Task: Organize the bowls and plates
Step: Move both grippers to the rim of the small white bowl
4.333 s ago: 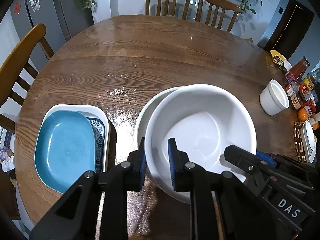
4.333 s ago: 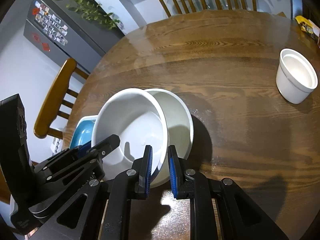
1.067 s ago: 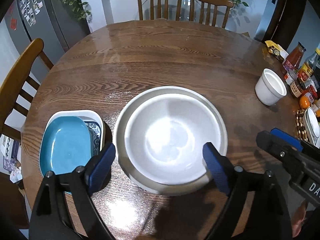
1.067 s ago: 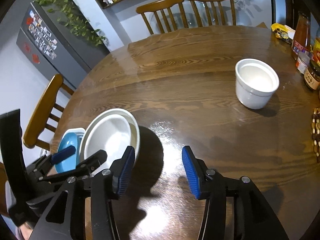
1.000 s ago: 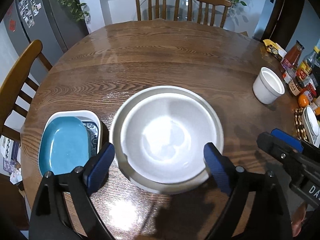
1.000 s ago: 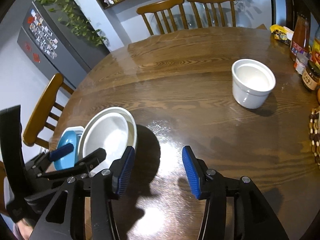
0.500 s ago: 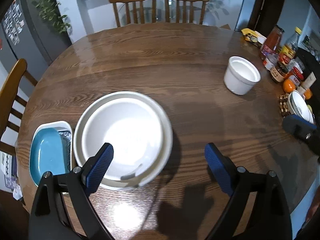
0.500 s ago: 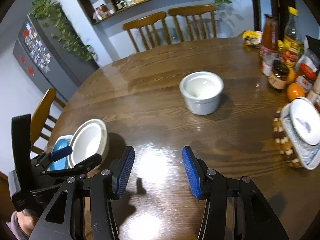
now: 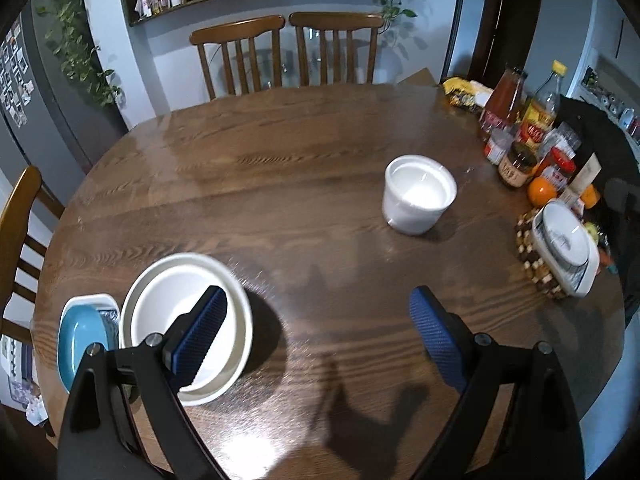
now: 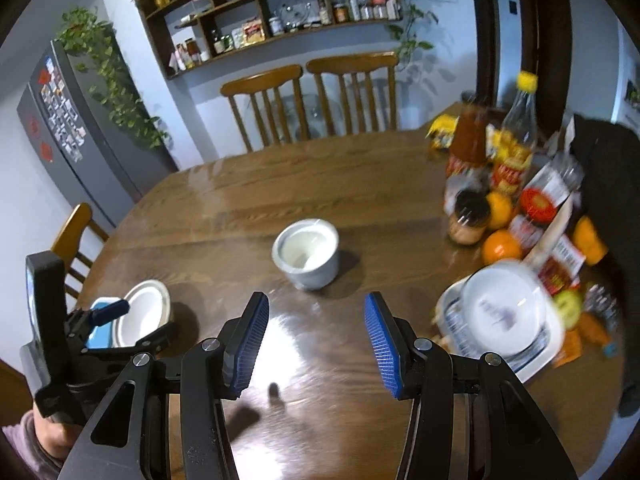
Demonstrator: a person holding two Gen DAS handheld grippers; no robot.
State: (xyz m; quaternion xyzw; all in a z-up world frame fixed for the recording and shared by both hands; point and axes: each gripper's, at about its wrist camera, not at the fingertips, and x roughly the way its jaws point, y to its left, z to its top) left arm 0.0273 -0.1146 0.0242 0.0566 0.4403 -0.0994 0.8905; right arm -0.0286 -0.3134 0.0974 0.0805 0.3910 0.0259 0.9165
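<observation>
Nearest, the left gripper hangs over the near edge of the round wooden table with its blue pads spread wide and nothing between them; the right gripper is likewise parted, less widely, its pads empty above a glossy patch of wood; beside it a hand in a mauve sleeve grips the other tool. Just past the left pad sit the two nested white bowls, the smaller inside the larger, and touching their left side a blue dish lying in a white patterned tray at the table's rim. Further in, well apart from that stack, a small white ramekin stands upright and alone toward the right of the tabletop; beyond it, along the right edge, a white plate rests on a patterned rectangular dish on a beaded mat, crowded by oranges, jars and sauce bottles. At the far side two wooden chairs face the table; above them a wall shelf holds jars and packets.
</observation>
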